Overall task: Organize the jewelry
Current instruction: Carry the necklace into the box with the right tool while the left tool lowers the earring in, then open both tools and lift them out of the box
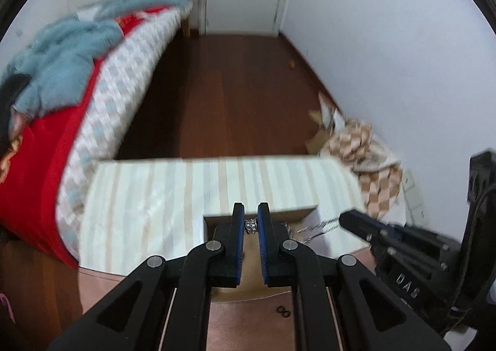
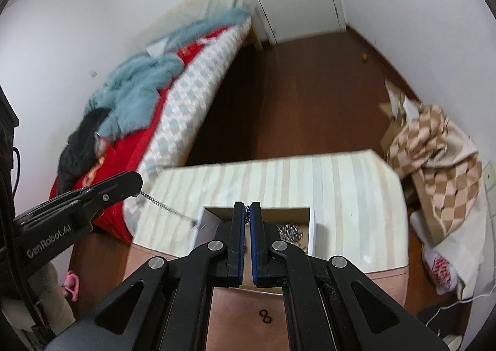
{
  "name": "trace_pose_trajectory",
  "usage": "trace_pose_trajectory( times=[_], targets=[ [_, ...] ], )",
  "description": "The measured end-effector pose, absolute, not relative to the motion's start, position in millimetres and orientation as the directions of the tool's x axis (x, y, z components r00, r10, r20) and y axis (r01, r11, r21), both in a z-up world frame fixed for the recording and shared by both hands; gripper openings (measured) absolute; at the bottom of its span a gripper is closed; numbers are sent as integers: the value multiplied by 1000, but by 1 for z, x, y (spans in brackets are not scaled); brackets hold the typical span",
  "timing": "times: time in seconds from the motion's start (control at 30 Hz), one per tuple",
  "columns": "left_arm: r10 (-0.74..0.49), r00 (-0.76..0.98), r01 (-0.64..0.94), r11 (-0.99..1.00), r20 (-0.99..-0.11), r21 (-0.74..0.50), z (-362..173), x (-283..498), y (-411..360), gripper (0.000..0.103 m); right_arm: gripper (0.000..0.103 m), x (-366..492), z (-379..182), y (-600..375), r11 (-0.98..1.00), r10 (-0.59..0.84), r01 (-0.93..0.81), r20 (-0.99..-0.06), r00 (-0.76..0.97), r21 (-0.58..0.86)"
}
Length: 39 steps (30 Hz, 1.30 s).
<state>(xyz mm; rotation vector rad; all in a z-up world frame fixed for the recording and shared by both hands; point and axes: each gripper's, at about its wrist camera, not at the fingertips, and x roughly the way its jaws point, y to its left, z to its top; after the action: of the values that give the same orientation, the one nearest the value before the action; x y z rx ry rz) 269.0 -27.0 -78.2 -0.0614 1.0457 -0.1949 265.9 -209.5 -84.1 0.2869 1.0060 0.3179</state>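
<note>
A silver chain is stretched between my two grippers above an open white box with a brown inside. My left gripper is shut on one beaded end of the chain; it shows from the side in the right wrist view. My right gripper is shut on the other end; in the left wrist view the chain hangs from it over the box. More silver jewelry lies in the box.
The box sits on a striped cloth over a pink table. Two small black rings lie on the pink surface. A bed stands left; a checkered cloth and cardboard lie right on the wooden floor.
</note>
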Motion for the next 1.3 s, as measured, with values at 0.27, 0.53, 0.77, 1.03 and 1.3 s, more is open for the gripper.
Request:
trace_pose_trajectory(
  times=[0.27,0.53,0.77,1.03,1.3],
  targets=[
    [-199,363,97,980,-910,-175,-137,290,-27,6,3,298,-137,-206,938,345,-117,-846,407,326],
    [-161,359,2,985,-919,-171,-137,293,-8,12,3,311,-143,-189,912,410,-145,-830,377,385],
    [-106,393,-3,993,-913,-116,-131,284,-9,75,4,308,-186,-175,920,385,-141,-909,160,365],
    [-40,424,-21,998,-905,-55,-122,265,-4,95,46,281,-170,-195,952,295,-140,-934,200,271],
    [38,470,-41,999,-882,21,-131,229,-4,103,96,249,-159,-208,992,117,-90,-944,308,93]
  ],
)
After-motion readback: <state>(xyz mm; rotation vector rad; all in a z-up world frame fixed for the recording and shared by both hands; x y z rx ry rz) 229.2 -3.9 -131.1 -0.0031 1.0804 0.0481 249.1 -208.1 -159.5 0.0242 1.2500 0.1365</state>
